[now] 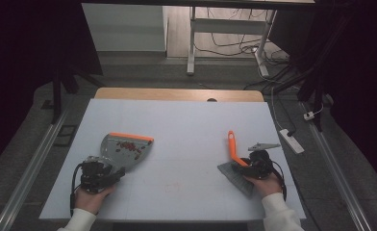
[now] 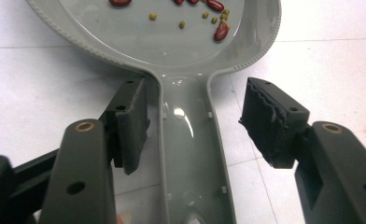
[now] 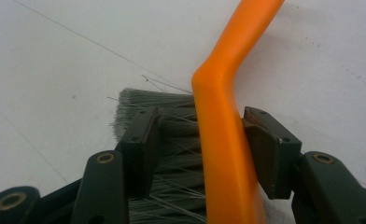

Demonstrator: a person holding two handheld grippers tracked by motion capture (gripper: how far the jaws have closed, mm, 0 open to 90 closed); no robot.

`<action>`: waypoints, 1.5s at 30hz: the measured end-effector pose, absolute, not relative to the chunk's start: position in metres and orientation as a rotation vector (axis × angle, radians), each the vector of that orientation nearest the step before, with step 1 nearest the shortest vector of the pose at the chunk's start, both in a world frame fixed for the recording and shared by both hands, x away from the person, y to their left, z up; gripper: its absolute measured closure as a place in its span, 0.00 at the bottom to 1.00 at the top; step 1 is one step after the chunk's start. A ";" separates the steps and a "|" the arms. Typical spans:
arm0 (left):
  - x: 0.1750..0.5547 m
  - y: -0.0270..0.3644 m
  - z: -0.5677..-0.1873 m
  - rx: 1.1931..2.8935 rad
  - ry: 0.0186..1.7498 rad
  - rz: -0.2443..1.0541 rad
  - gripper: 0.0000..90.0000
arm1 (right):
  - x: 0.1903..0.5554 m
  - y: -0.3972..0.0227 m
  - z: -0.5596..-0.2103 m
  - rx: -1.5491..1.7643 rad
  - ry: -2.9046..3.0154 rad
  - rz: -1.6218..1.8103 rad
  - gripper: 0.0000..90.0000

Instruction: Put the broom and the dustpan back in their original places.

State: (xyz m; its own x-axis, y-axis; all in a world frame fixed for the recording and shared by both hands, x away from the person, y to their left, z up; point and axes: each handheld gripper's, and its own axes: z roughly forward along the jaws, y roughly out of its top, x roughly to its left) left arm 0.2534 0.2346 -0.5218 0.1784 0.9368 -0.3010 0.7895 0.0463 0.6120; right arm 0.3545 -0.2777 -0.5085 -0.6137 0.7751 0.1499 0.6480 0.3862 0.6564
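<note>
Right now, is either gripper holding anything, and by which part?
Nothing is held. The left gripper stands open around the dustpan handle; the right gripper stands open around the brush handle.

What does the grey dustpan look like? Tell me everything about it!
The dustpan is shiny grey plastic with an orange strip along its far edge and a ribbed rim around its scoop. It lies flat on the white table, on the left side. Red beans and tiny green beans sit inside it. Its long handle points toward the person and runs between the open jaws of the left gripper, with a gap beside each pad.
</note>
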 end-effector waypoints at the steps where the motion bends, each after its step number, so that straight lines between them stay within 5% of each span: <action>1: 0.252 0.235 -0.521 1.767 1.634 0.278 0.46 | 0.355 -0.278 -0.509 1.277 2.460 1.037 0.51; 27: 0.256 0.224 -0.506 1.957 1.236 0.277 0.48 | 0.331 -0.259 -0.494 1.011 2.446 1.111 0.54; 45: 0.265 0.216 -0.512 2.026 1.150 0.235 0.48 | 0.313 -0.252 -0.496 0.871 2.448 1.179 0.53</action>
